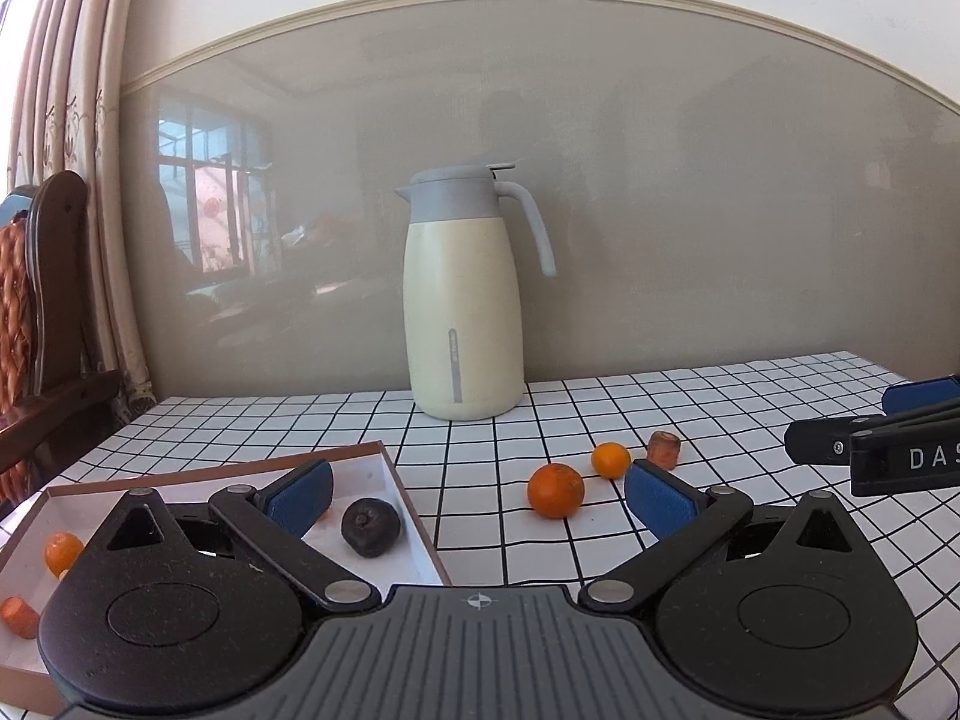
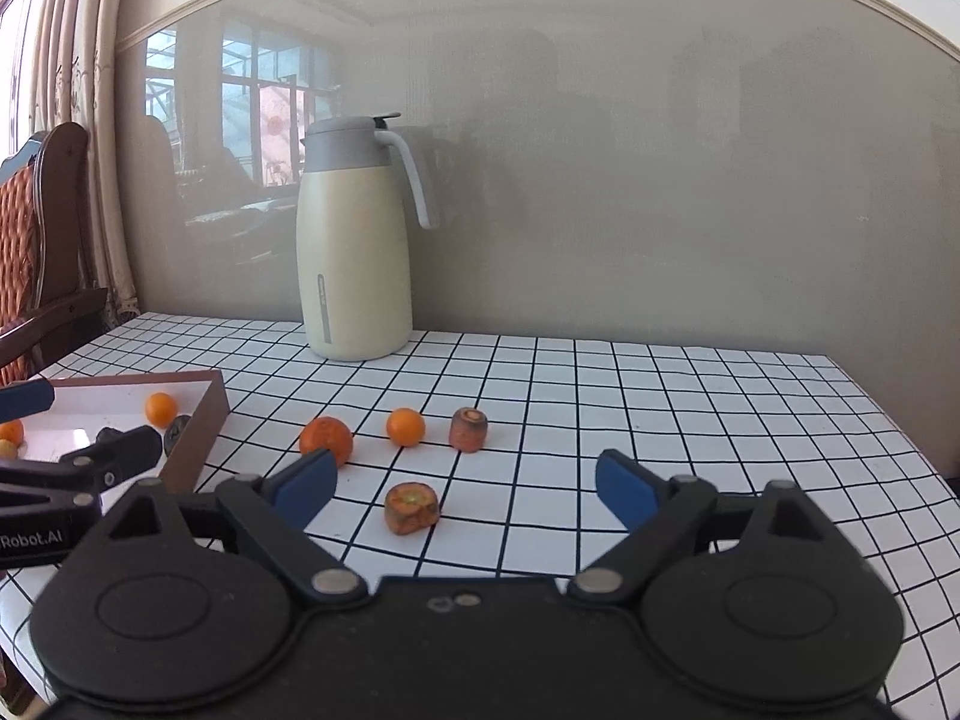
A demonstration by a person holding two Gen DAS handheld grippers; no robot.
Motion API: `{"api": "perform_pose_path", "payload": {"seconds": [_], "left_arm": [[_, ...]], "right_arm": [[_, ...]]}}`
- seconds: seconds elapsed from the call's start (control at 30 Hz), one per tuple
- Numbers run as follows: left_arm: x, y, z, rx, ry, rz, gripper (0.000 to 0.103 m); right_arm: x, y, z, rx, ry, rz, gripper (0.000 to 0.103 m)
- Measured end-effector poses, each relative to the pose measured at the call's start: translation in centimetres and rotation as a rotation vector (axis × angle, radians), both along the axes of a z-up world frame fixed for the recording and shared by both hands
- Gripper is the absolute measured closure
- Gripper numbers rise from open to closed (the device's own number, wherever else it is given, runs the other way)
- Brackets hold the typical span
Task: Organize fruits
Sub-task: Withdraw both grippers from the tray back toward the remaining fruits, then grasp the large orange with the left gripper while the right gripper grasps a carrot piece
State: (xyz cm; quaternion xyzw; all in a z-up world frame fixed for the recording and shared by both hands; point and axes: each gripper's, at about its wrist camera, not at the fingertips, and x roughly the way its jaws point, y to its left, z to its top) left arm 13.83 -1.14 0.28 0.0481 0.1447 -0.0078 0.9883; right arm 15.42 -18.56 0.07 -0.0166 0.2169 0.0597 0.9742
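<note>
Carrot piece (image 2: 411,507) lies between your wide-open, empty right tongs (image 2: 465,489); your left tongs (image 1: 480,495), equally wide, grip nothing beside the box (image 1: 414,516).

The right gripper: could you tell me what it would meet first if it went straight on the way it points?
Probably the nearer carrot chunk, lying on the checked tablecloth between the open right gripper fingers; depth is uncertain.

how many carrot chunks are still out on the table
2: the near carrot chunk lies between the open right gripper's fingers; the far carrot chunk sits right of the small orange.
</note>
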Motion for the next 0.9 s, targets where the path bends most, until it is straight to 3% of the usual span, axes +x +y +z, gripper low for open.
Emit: {"api": "perform_pose_path", "payload": {"seconds": [0.47, 0.9], "left_arm": [[2.3, -1.2, -0.8, -0.002, 0.020, -0.004, 0.000], [5.0, 0.0, -1.9, -0.014, 0.061, 0.019, 0.000]], "right_arm": [[1.9, -0.4, -1.8, -0.015, 0.052, 0.032, 0.024], [6.5, 2.5, -5.3, -0.047, 0.136, 0.055, 0.026]]}}
